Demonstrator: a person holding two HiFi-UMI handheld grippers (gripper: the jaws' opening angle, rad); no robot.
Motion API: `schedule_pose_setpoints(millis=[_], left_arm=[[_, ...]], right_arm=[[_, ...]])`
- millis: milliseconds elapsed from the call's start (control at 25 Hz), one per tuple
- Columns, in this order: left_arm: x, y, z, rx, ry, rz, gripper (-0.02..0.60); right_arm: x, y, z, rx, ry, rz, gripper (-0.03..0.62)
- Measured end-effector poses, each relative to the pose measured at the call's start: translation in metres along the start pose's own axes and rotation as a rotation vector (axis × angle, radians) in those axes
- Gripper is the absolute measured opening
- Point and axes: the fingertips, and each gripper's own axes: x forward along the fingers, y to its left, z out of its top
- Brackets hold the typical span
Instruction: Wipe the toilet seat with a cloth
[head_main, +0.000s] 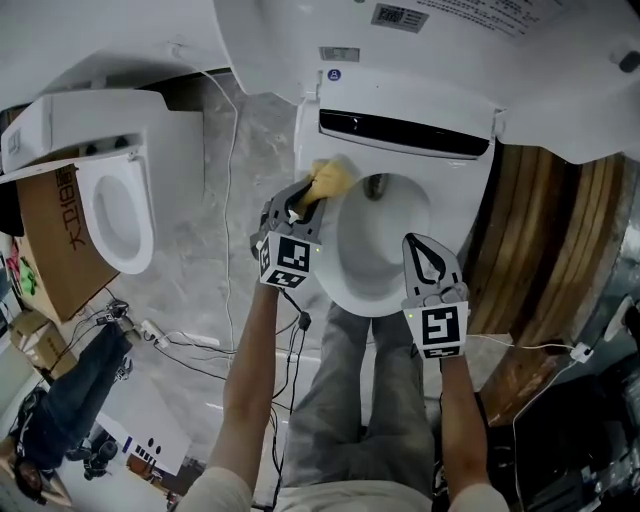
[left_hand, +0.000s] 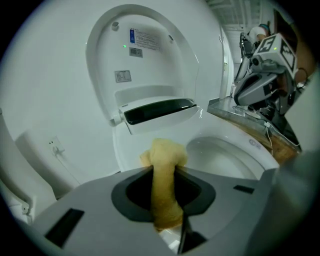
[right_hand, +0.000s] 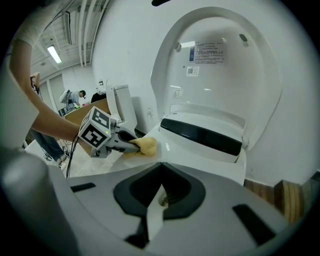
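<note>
A white toilet stands with its lid (head_main: 290, 40) raised and its seat (head_main: 452, 205) down. My left gripper (head_main: 308, 200) is shut on a yellow cloth (head_main: 333, 178), which presses on the back left of the seat near the hinge. In the left gripper view the cloth (left_hand: 164, 180) runs between the jaws and bunches on the seat (left_hand: 250, 150). My right gripper (head_main: 416, 242) hovers over the front right of the seat, shut, with nothing in it. The right gripper view shows its shut tips (right_hand: 161, 166), the left gripper (right_hand: 107, 135) and the cloth (right_hand: 145, 146).
A second toilet (head_main: 115, 205) and a cardboard box (head_main: 50, 240) stand at the left. Cables (head_main: 185, 345) lie on the grey floor. Wooden boards (head_main: 545, 250) lean at the right. The person's legs are right in front of the bowl.
</note>
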Motion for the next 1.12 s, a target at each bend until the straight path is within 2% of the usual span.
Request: schedule_pose_setpoints(millis=[360, 1120], left_arm=[[-0.002, -0.009, -0.005, 0.017, 0.000, -0.045, 0.100], [-0.028, -0.054, -0.039, -0.040, 0.014, -0.083, 0.100]], right_arm=[[-0.009, 0.011, -0.012, 0.023, 0.012, -0.033, 0.008], [-0.038, 0.038, -0.035, 0.035, 0.022, -0.029, 0.008]])
